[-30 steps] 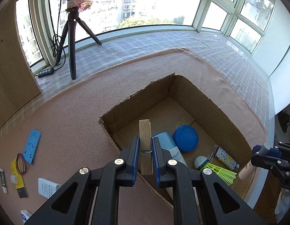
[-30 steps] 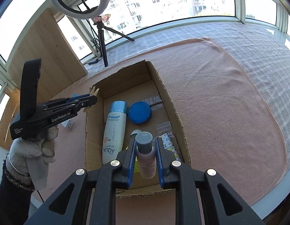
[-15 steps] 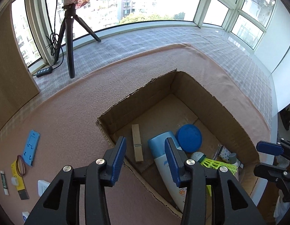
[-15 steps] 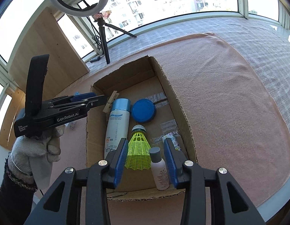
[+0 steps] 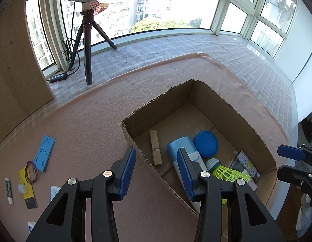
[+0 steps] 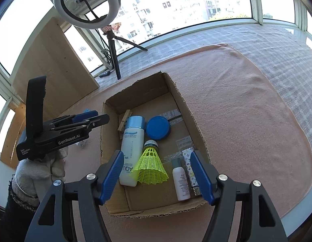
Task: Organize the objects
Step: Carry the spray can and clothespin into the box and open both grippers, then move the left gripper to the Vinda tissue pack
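Observation:
An open cardboard box [image 5: 232, 104] [image 6: 194, 119] sits on the pink mat. Inside lie a wooden clothespin [image 5: 155, 147] [image 6: 123, 120], a white tube with a blue cap [image 6: 132, 147] [image 5: 183, 147], a round blue lid [image 5: 206, 143] [image 6: 158, 127], a yellow shuttlecock [image 6: 149, 164] [image 5: 229, 173], a small white bottle with a grey cap [image 6: 180, 179] and a patterned lighter [image 6: 191, 170]. My left gripper [image 5: 156, 171] is open and empty above the box's near left wall. My right gripper [image 6: 157, 175] is open and empty above the box's near end.
On the mat left of the box lie a blue plastic holder [image 5: 44, 153], a red rubber band [image 5: 31, 171] on a yellow ruler [image 5: 29, 189] and a white stick [image 5: 8, 190]. A ring light tripod [image 5: 87, 46] stands at the window. A wooden board [image 6: 53, 68] leans at left.
Both grippers opened. The left one let the clothespin fall into the box and drew back. The right one let the small bottle go into the box and drew back.

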The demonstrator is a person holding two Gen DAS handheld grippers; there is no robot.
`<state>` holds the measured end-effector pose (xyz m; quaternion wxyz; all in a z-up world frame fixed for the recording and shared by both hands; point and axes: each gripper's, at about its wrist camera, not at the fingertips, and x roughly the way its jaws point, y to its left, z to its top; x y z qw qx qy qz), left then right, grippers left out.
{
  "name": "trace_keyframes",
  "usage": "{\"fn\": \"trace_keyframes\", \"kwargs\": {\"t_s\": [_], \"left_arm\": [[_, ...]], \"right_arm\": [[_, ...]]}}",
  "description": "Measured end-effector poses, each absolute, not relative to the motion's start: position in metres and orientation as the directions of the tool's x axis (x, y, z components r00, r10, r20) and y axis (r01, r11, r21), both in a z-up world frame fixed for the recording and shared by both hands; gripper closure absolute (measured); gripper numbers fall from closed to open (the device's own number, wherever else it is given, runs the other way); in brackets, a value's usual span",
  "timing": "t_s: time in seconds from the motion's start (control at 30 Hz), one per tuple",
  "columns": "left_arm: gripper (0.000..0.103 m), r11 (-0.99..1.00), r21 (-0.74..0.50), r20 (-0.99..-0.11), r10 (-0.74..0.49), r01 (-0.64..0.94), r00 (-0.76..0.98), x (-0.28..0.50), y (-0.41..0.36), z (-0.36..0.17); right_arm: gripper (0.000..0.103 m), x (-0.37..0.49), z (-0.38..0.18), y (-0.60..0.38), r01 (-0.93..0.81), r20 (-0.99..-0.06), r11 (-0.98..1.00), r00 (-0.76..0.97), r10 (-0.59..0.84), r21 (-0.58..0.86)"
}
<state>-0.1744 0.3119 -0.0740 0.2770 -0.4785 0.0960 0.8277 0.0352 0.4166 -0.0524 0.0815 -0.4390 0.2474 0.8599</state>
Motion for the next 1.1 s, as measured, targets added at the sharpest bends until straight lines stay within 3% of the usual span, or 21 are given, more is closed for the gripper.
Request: {"fn": "trace_keyframes", "kwargs": {"t_s": [0.47,1.1], "left_arm": [[0.057,-0.895,-0.111,-0.844,0.315,-0.432,-0.434,-0.157,0.207,-0.065],[0.057,-0.979,-0.176,-0.892,0.203,-0.105,-0.403,-0.152,0.008,-0.107]], "right_arm": [[0.038,0.020,-0.041,0.371,-0.276,-0.787,-0.894,-0.605,-0.125,0.354],[0.038,-0.011,-0.043,0.289,-0.135,-0.787,-0.915,-0.568,-0.243,0.380]]}}
